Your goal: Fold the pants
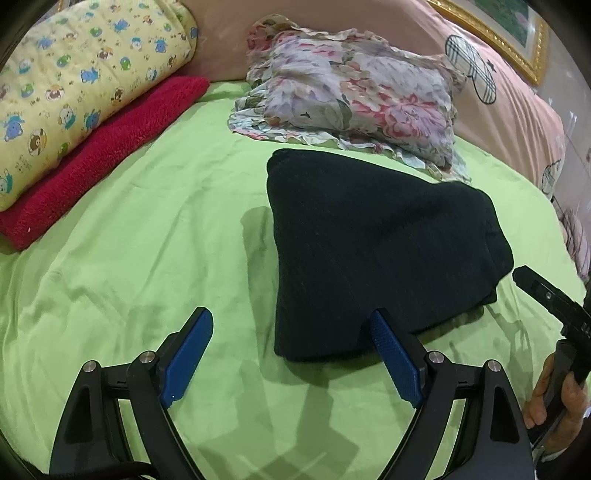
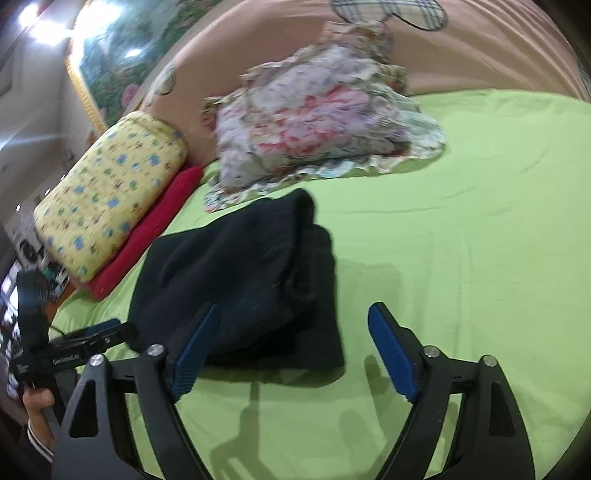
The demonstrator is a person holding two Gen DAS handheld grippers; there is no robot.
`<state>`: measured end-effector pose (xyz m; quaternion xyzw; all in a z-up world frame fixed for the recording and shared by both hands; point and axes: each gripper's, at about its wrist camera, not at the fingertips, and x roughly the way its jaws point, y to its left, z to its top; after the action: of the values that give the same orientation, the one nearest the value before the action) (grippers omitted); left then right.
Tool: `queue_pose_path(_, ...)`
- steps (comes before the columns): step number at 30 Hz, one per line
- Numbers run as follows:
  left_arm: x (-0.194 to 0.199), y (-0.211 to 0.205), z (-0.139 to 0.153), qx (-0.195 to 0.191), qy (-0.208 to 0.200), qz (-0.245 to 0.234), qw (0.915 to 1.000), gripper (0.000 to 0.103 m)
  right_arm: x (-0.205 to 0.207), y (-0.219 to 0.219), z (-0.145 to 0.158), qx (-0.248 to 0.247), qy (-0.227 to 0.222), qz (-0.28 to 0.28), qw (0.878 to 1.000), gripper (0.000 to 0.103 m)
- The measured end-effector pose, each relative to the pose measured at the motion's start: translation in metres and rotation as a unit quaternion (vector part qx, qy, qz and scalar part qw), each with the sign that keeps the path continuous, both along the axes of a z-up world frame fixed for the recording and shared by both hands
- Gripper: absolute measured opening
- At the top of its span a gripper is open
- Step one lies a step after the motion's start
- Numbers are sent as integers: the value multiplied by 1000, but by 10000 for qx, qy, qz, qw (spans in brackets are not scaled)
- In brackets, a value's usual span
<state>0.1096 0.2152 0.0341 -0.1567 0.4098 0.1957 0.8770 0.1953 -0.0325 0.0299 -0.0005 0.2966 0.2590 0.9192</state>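
Both grippers stand wide open with nothing between their blue pads. Left gripper [image 1: 291,325] hangs over the green bedsheet [image 1: 147,229], its right finger [image 1: 395,354] just in front of the near edge of the folded pants [image 1: 369,251]; I cannot tell whether it brushes the cloth. Right gripper [image 2: 291,321] likewise hovers above the sheet, its left finger [image 2: 195,347] overlapping the near edge of the same dark bundle, its other finger over bare sheet. Each gripper shows at the side of the other's view, held by a hand [image 1: 554,398] on its handle. The pants lie as a compact, dark, several-layered stack about the middle of the bed, flat on the sheet. Just beyond them, toward the head of the bed, sits a crumpled floral garment [image 1: 351,96], its frilled hem close to the far edge of the pants. Off to the side, along one edge of the bed, a yellow patterned pillow [image 1: 81,85] rests on a red towel [image 1: 99,155]. Behind everything rises a pink cushion [image 1: 498,74] with a checked bear figure, and above it a gilt-framed picture [image 1: 517,26].
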Motion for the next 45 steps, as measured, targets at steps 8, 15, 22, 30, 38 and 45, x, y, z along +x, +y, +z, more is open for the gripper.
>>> queue_pose_path(8,-11,-16,2,180,72,-103,9998,90,-26,32,2,-596,-340,625,9957,95)
queue_pose_path(15,-16,-25,-2,356,68,-206,9991,90,-32,44,-7,-861,-394,787,9924,97)
queue_pose_path(22,-16,-29,-6,469,83,-242,9986,90,-33,51,-16,-1109,-406,799,9898,98)
queue_pose_path(30,-11,-28,-8,497,91,-237,9984,90,-27,53,-21,-1165,-363,775,9895,98)
queue_pose_path(38,-5,-27,-9,496,105,-258,9984,90,-23,54,-23,-1181,-312,767,9895,98)
queue_pose_path(45,-6,-30,-9,488,57,-251,9985,90,-20,53,-23,-1162,-303,766,9898,98)
